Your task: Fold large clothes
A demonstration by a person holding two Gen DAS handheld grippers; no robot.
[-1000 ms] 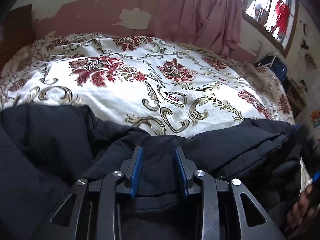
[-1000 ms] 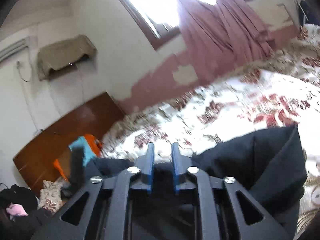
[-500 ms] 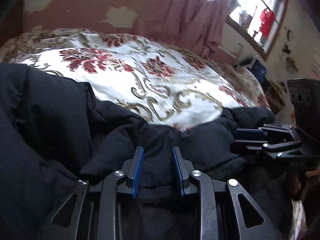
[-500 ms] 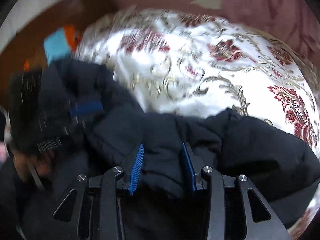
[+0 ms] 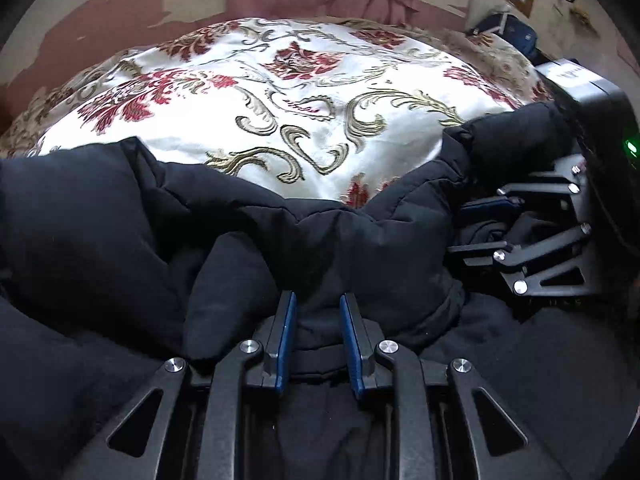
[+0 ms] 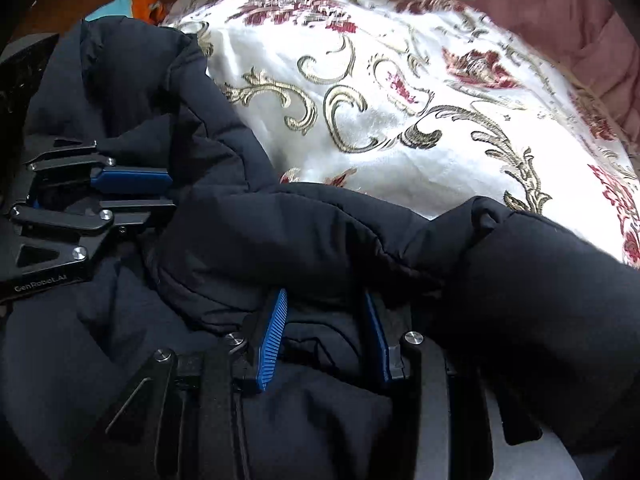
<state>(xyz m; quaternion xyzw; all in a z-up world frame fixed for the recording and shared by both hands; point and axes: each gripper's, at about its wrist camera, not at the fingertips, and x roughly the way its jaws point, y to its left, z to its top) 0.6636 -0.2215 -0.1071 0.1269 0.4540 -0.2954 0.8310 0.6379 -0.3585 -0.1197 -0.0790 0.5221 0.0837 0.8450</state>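
Since the earlier frame our right gripper (image 6: 324,336) swings down beside the left gripper (image 5: 316,344), whose jaws have been closing; both pinch the bulky black padded jacket (image 5: 120,216) across the frame's bottom on the floral bed (image 5: 300,92). Soft, puffy, probably slippery: we grip thick seams.

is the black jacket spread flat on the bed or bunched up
Bunched up. The black jacket lies in puffy folds on the floral bedspread, with the left gripper and right gripper each closed on a fold.

A bulky dark padded jacket (image 5: 120,216) lies bunched and creased along the near edge of the floral bed (image 5: 304,92).
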